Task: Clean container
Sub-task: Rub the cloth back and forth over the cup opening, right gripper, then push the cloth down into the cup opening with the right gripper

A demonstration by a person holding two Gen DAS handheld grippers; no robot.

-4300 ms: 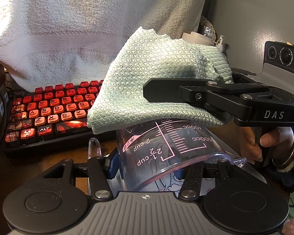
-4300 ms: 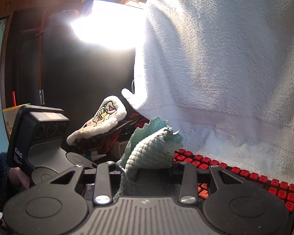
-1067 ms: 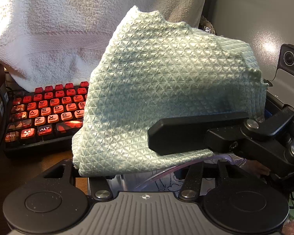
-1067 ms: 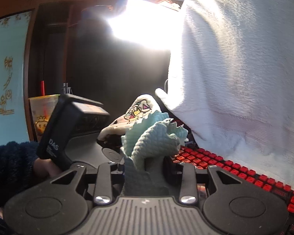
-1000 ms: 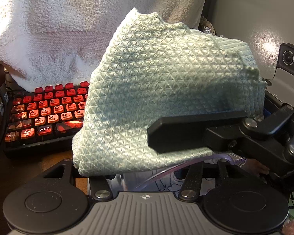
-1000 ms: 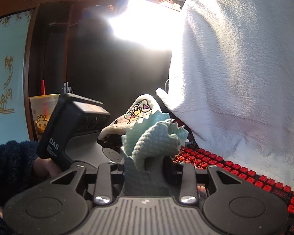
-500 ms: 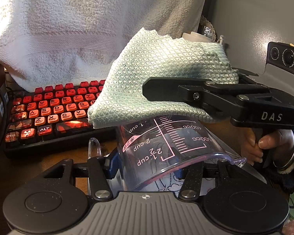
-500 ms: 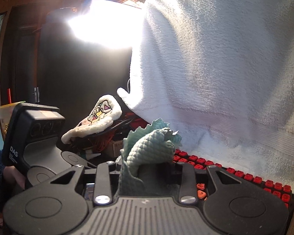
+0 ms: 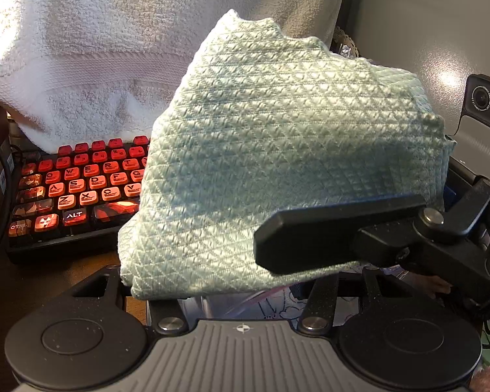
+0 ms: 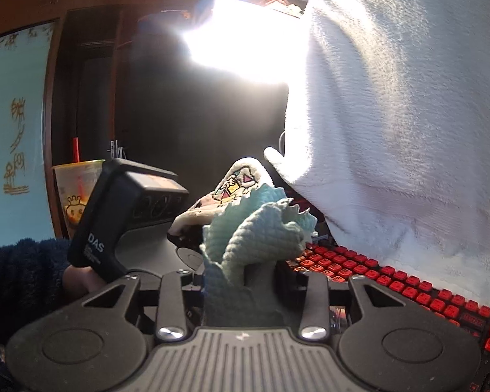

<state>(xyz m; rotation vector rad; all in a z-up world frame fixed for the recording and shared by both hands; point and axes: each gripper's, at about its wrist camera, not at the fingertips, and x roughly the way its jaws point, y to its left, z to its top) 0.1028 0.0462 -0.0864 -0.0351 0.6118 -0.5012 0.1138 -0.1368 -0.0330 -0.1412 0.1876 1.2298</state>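
I am wiping the measuring cup (image 9: 245,300) clamped in left tongs (image 9: 245,297) | right tongs (image 10: 241,281), jaws just easing, gripping green cloth (image 9: 287,170) | I should keep the cloth pressed flat

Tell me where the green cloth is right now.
In the left wrist view the green cloth fills the centre, draped over the clear container with the right gripper against it; the red keyboard lies behind, to its left.

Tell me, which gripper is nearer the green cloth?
Right. The right gripper has the green cloth between its jaws, which have just been opening; the left gripper sits beneath it.
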